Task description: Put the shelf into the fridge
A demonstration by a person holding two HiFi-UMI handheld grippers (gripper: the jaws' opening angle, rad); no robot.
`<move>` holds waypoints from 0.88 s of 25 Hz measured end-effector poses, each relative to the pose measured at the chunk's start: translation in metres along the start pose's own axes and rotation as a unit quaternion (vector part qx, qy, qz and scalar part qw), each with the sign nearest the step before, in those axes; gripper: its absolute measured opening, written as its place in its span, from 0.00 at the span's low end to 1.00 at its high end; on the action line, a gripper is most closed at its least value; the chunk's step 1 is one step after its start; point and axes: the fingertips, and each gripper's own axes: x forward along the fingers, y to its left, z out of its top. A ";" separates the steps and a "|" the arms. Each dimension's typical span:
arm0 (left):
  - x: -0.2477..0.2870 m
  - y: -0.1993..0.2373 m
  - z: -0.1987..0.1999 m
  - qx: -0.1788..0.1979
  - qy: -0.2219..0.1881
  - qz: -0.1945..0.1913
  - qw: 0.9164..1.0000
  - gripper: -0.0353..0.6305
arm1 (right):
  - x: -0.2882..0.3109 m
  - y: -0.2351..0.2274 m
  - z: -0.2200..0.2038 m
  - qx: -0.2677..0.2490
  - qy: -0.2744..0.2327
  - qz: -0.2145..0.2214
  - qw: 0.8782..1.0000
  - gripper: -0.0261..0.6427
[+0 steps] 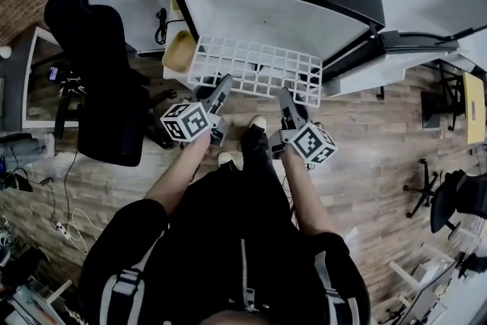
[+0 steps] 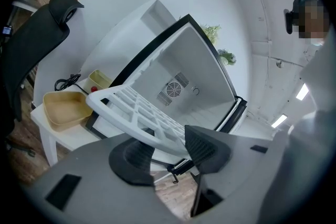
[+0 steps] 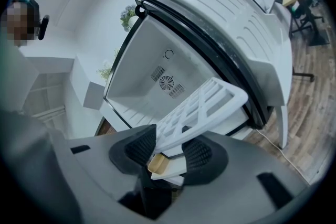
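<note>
Left gripper view: left gripper (image 2: 168,147) jaws clamped on the shelf (image 2: 142,107), at its near edge.
Right gripper (image 3: 169,153): jaws clamped on that same edge (only the rim is held).
Shelf: tilted, just before the fridge (image 2: 184,68) opening, not seated inside.
Jam risk: uneven pushing could skew it, catching a corner on the wall or door (image 1: 396,57).
Slip risk: the rim might twist free.
</note>
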 end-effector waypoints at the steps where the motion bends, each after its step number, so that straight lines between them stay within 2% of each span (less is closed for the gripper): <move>1: 0.001 0.000 -0.001 -0.002 0.000 0.000 1.000 0.35 | 0.001 -0.001 0.001 -0.001 0.000 0.000 1.000 0.29; 22: 0.012 -0.002 0.004 0.003 -0.006 -0.002 1.000 0.35 | 0.010 -0.005 0.011 0.005 0.000 0.005 1.000 0.28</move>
